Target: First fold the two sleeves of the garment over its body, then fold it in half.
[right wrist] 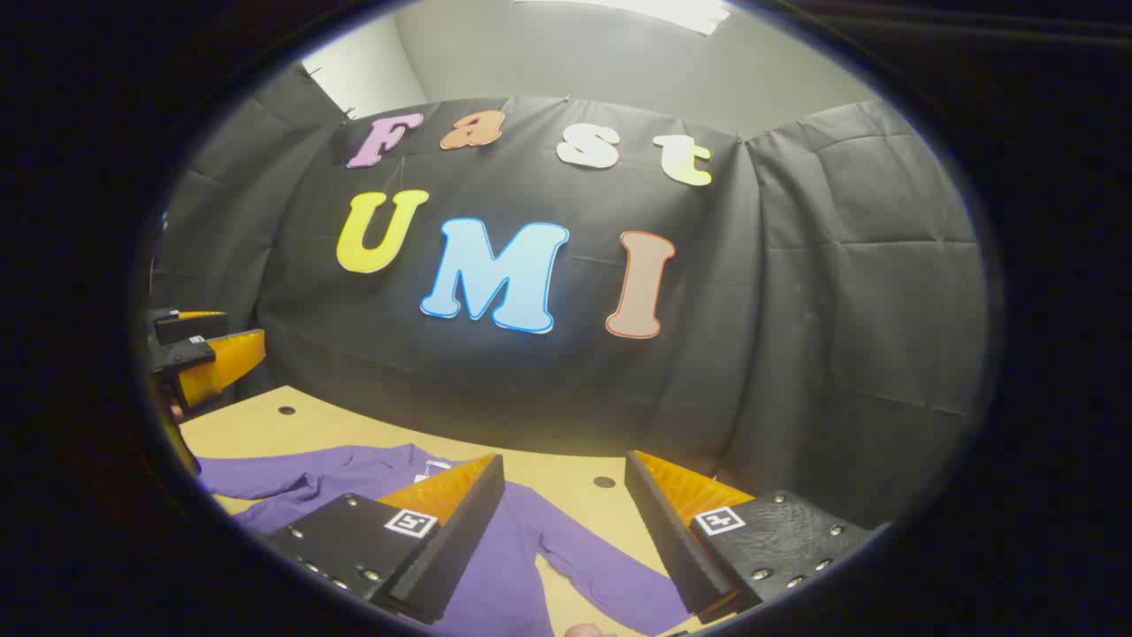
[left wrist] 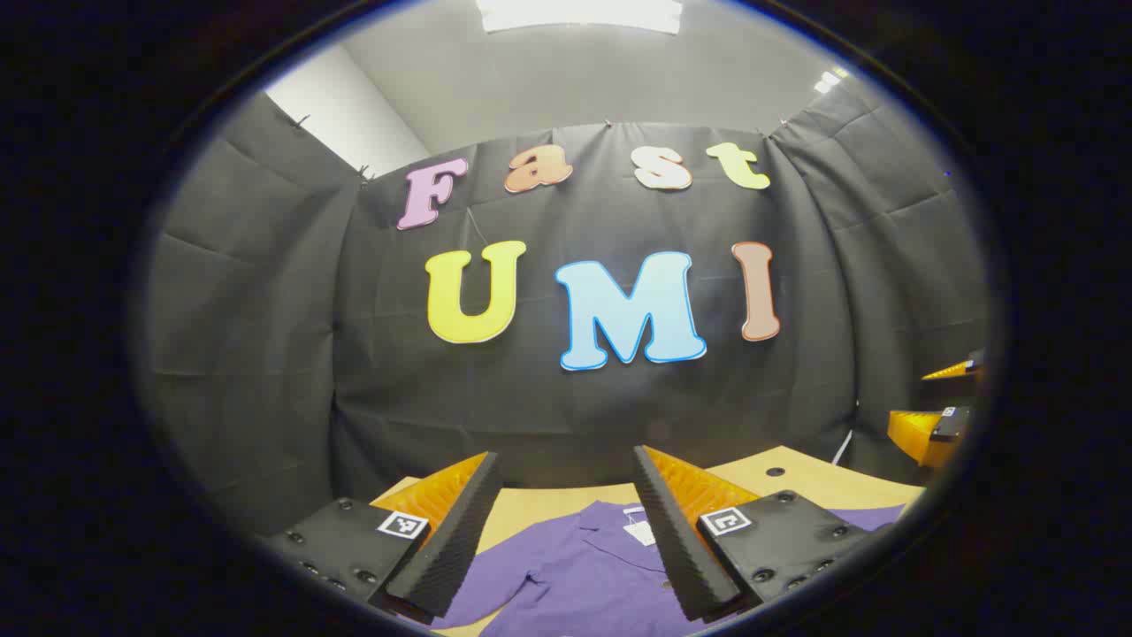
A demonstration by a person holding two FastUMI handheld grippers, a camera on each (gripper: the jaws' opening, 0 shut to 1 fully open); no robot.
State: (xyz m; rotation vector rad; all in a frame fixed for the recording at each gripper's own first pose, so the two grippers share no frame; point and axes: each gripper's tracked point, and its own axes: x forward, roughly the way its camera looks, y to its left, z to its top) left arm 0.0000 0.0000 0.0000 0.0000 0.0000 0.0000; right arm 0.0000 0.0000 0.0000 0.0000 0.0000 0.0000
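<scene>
A purple long-sleeved shirt [left wrist: 575, 575] lies flat on the wooden table [left wrist: 796, 478], its collar with a white label [left wrist: 635, 529] pointing towards the back wall. My left gripper [left wrist: 566, 460] hovers open above the shirt's collar area, with nothing between its fingers. In the right gripper view the shirt [right wrist: 354, 469] spreads to the left, and one sleeve [right wrist: 601, 575] runs down between the fingers. My right gripper [right wrist: 564, 460] is open above that sleeve and holds nothing. Each gripper shows at the edge of the other's view: the right one [left wrist: 937, 425] and the left one [right wrist: 203, 354].
The light wooden table [right wrist: 265, 433] has small round holes [right wrist: 604, 482] near its far edge. Black cloth walls close the booth behind and on both sides. Bare tabletop lies beyond the collar, towards the back wall.
</scene>
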